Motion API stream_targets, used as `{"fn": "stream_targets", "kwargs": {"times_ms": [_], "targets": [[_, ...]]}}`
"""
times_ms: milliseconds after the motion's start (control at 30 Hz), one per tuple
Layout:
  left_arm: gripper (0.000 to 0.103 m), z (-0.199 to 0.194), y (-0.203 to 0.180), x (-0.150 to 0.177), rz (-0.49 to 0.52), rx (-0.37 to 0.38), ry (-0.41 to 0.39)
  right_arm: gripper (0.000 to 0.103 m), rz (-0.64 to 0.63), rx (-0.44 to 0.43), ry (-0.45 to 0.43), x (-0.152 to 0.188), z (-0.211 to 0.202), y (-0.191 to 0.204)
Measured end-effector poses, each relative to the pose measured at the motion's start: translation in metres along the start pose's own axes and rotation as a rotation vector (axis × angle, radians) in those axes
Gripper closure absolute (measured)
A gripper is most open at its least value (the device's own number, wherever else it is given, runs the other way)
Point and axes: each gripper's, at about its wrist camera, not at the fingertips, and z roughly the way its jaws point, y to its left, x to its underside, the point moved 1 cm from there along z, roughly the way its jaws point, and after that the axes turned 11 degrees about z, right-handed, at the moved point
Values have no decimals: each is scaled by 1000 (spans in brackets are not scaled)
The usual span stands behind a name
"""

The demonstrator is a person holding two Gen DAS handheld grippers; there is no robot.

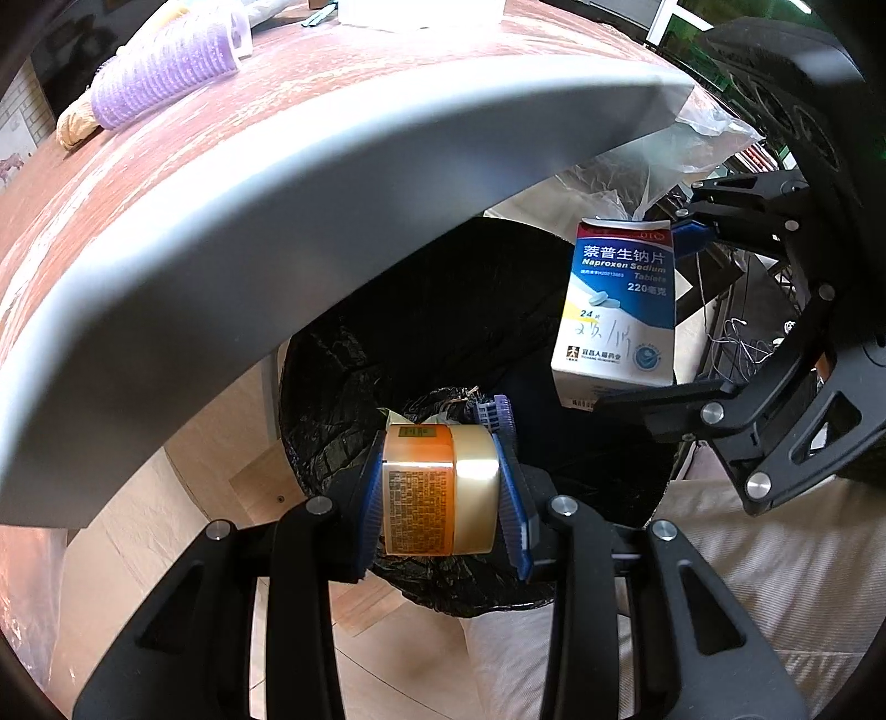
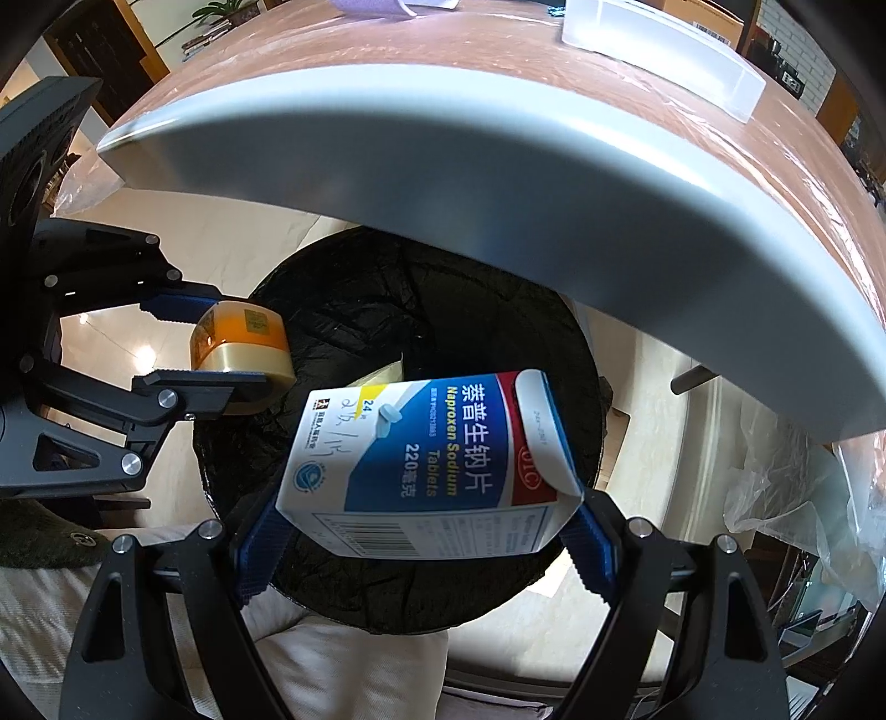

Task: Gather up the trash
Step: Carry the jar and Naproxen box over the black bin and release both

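Observation:
My left gripper [image 1: 443,487] is shut on a small orange jar with a pale lid [image 1: 437,487], held over the black-lined trash bin [image 1: 343,376] under the table edge. It also shows in the right wrist view [image 2: 238,354]. My right gripper [image 2: 426,531] is shut on a blue and white medicine box [image 2: 421,471], held above the same bin [image 2: 387,310]. The box also shows in the left wrist view [image 1: 614,310]. Inside the bin lie a purple comb-like piece [image 1: 495,415] and some pale scraps [image 2: 376,376].
The grey-rimmed reddish table [image 1: 232,183] overhangs the bin. A purple hair roller [image 1: 166,72] lies on it. A frosted plastic box [image 2: 664,50] sits on the table. Clear plastic wrap [image 2: 803,498] hangs at the table's right edge. A pale cushion [image 1: 747,581] lies below.

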Motion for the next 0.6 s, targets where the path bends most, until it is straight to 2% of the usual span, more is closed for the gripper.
{"fn": "stream_targets", "kwargs": {"times_ms": [333,433,500,533,600], "targets": [[65,3,0,-2,8,-9,6,20,2,13,3,-1,3,0],[64,-1,-1,-3,11,-4,-24,19,8,7,-22,-1,-1,0],[30,-8,0,-3,-1,-29,-57,16,20,6,-25,0,-4,-2],[27,-12,2,-3,-12,-32,-80,12,26,-1,-24,1,-5,-3],[27,-18,6,-2,-41,-11,-95,9,38,-15,-20,4,-9,-7]]}}
